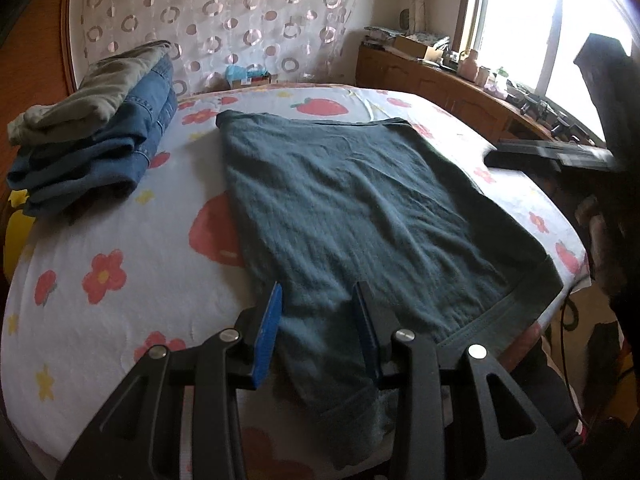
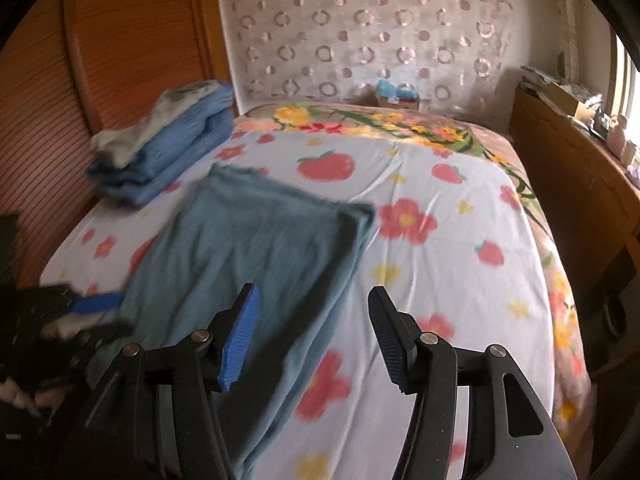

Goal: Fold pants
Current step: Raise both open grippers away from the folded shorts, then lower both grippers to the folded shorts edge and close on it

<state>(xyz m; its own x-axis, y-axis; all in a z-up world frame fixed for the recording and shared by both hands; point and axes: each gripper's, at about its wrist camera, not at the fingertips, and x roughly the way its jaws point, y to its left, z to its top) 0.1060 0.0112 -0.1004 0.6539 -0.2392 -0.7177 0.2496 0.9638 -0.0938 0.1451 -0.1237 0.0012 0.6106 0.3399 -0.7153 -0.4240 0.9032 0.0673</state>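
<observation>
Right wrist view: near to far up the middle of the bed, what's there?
right gripper, jaws open with nothing between them → folded teal pants → strawberry-and-flower sheet → flowered blanket edge → small boxes by the headboard → circle-patterned curtain.

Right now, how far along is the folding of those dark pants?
Done: a stack of folded clothes sits at the bed's far corner, and the dark pants lie flat, seemingly folded once. In hand: the left tool straddles cloth at the near edge; the right tool is open and empty. Left: probably more folds, then stacking.
</observation>
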